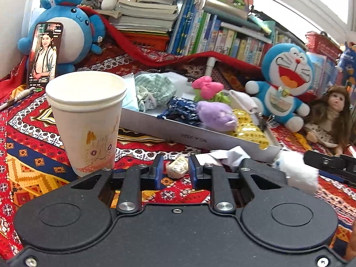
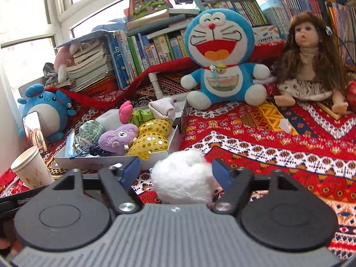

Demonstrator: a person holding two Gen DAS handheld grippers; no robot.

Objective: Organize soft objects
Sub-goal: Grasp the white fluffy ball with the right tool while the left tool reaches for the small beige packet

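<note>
the left gripper [image 1: 173, 169] had its blue pads drawn in narrow around a small cream, wrapper-like object [image 1: 177, 166] lying on the patterned cloth [image 1: 29, 153]; the pads stood just beside its sides, and whether they pressed it could not be told. to its left a paper cup [image 1: 86, 120] with a drawn cat face stood upright, close to the left finger, leaving little room on that side. behind the cup a phone [image 1: 44, 53] leaned on a blue round plush [image 1: 71, 29]. ahead lay a grey tray [image 1: 169, 133], its near wall bearing small upside-down print too blurred to read. crumpled white paper [image 1: 227, 153] lay just by the right finger.

the right gripper [image 2: 175, 169] stood about half open, with a white fluffy plush [image 2: 182, 178] between its blue pads [image 2: 131, 169]; gaps showed on both sides, so the pads were not pressing it. the plush rested on the cloth just in front of the tray's [image 2: 93, 162] near edge. in the tray lay a green checked pouch [image 2: 89, 131], a purple plush [image 2: 118, 138], a pink-and-green plush [image 2: 131, 113] and gold sequin pieces [image 2: 151, 140], crowding it. to the right the cloth lay open up to a blue cat plush [image 2: 220, 53] and a doll [image 2: 311, 60] seated before the books [image 2: 138, 51], whose spine writing was too small to read.
</note>
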